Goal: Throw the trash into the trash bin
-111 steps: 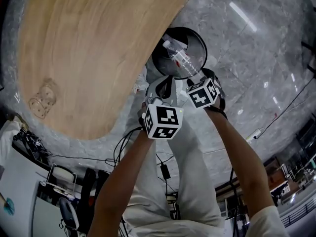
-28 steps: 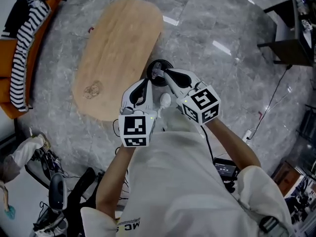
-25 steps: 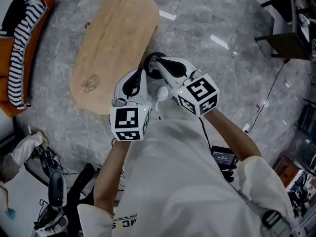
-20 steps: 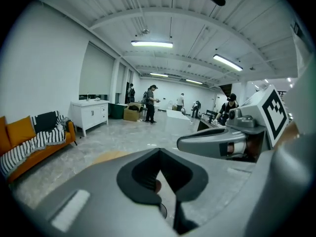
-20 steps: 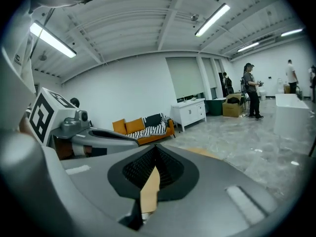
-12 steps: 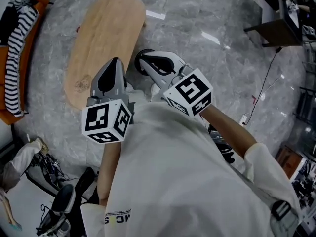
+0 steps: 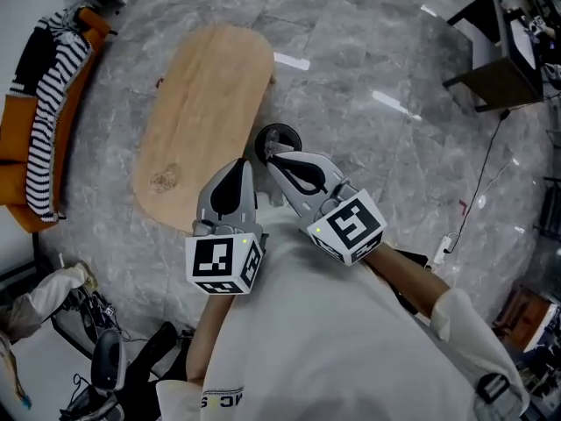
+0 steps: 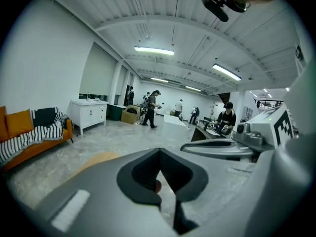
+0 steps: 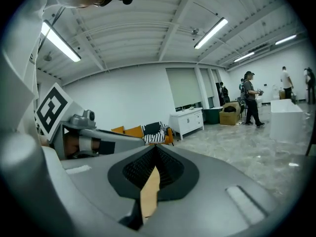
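The black round trash bin stands on the marble floor by the edge of the oval wooden table, partly hidden behind my right gripper. No trash shows in it or in either gripper. My left gripper and right gripper are held side by side close to my body, high above the floor, both shut on nothing. In the left gripper view the jaws meet at their tips; in the right gripper view the jaws meet too. Both point level across the room.
An orange sofa with striped cloth lies at the left, a dark desk at the top right. Cables run over the floor at the right. A white cabinet and several people stand far off in the hall.
Earlier my right gripper held a clear plastic cup right over the bin. Since then both grippers have risen well above it, empty; in the last second the left one swung out and came back beside the right.
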Demonstrator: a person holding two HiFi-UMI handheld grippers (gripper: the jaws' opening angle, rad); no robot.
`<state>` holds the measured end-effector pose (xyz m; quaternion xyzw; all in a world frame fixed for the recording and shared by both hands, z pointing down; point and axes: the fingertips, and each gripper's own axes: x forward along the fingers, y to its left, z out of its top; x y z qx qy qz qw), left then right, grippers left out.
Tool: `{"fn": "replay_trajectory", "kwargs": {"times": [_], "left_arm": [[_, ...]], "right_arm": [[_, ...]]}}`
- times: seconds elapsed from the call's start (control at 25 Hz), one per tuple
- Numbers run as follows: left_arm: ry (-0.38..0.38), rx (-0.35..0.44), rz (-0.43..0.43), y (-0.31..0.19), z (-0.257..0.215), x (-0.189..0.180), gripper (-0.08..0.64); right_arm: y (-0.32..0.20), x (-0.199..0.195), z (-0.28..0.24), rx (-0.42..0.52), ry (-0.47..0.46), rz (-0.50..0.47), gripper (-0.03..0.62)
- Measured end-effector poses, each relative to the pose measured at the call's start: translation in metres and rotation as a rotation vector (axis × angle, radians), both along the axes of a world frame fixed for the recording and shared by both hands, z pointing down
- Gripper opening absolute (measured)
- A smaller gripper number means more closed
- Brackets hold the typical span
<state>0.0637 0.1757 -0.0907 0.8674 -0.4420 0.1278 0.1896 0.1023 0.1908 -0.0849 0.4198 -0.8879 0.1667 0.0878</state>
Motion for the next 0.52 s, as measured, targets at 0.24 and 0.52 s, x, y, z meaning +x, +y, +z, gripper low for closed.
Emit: {"fn": "replay_trajectory", "kwargs": {"times": [0.24, 0.52], "left_arm": [[-0.019, 0.004, 0.015, 0.003, 0.002, 0.014, 0.000], [-0.044, 0.032, 0.015, -0.002, 0.000, 0.014, 0.000]], "right_arm": [[0.005, 0.010, -0.006, 0.042, 0.003, -0.005, 0.021], [0.002, 0.007, -0.005, 0.066, -0.007, -0.010, 0.021]]}}
